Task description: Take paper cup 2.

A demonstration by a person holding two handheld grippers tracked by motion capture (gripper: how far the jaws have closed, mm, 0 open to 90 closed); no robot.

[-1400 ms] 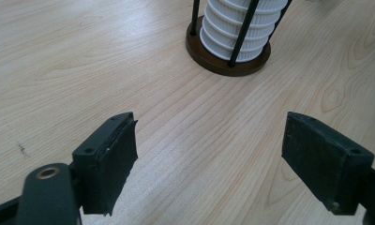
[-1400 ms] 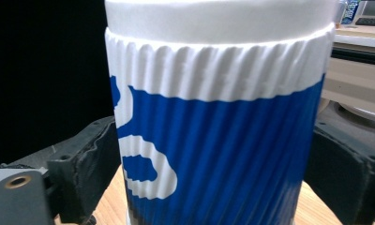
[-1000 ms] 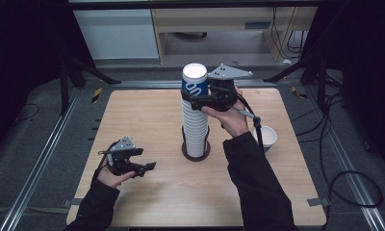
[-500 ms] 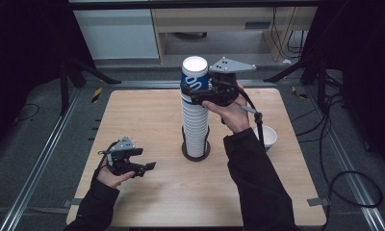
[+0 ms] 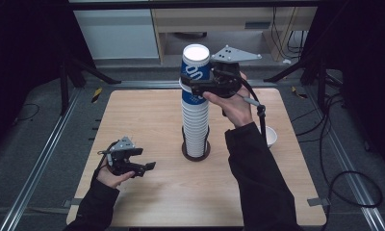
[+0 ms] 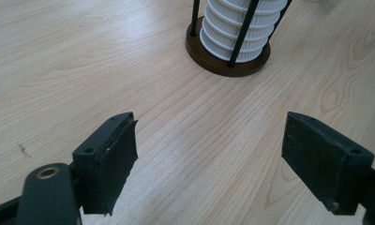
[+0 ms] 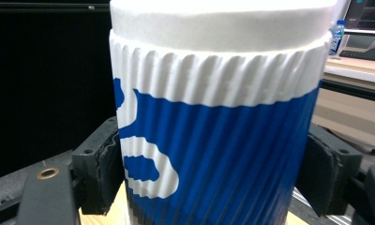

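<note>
In the upper middle of the high view, the right tongs (image 5: 200,85) squeeze the blue and white cup (image 5: 195,72) from both sides. The right gripper view shows this cup (image 7: 223,136) big and close, with a black jaw pressed on each side. The cup sits at the top of the tall white cup stack (image 5: 195,127), which stands in a round brown holder (image 5: 196,153) in the middle of the table (image 5: 147,120). The left tongs (image 5: 133,163), at the lower left, are wide open with nothing inside, well apart from the stack. A small white bowl (image 5: 270,136) sits at the right.
</note>
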